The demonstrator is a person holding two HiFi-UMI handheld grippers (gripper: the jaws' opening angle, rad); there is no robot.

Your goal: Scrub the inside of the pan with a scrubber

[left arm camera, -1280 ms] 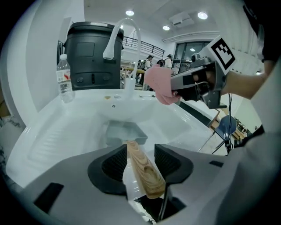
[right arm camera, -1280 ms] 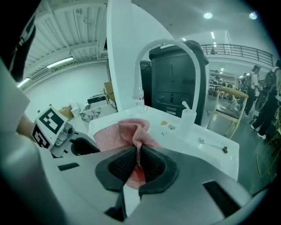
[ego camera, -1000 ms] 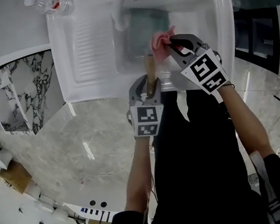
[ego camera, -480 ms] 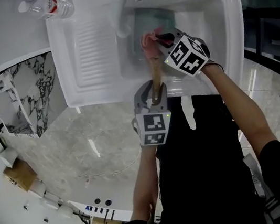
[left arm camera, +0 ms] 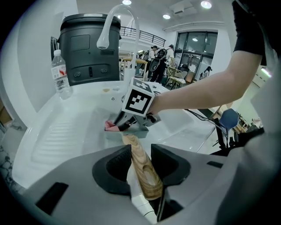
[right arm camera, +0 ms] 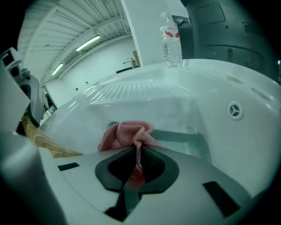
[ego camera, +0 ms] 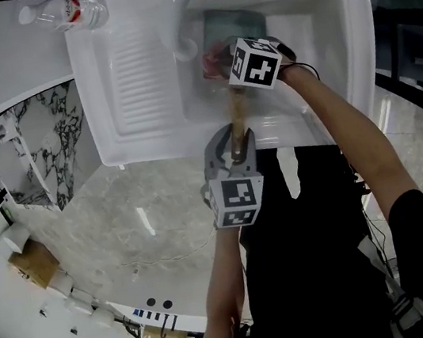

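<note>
Now right gripper (right arm camera: 137, 161), pinching the scrubber (right arm camera: 127, 134), has slid left; left gripper (left arm camera: 142, 157) clamps pan handle (ego camera: 237, 116).

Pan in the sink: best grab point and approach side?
The wooden handle: it sticks out of the pan, up over the sink's front rim, slim enough for two jaws. Come from the front, jaws either side, as the left gripper does.
</note>
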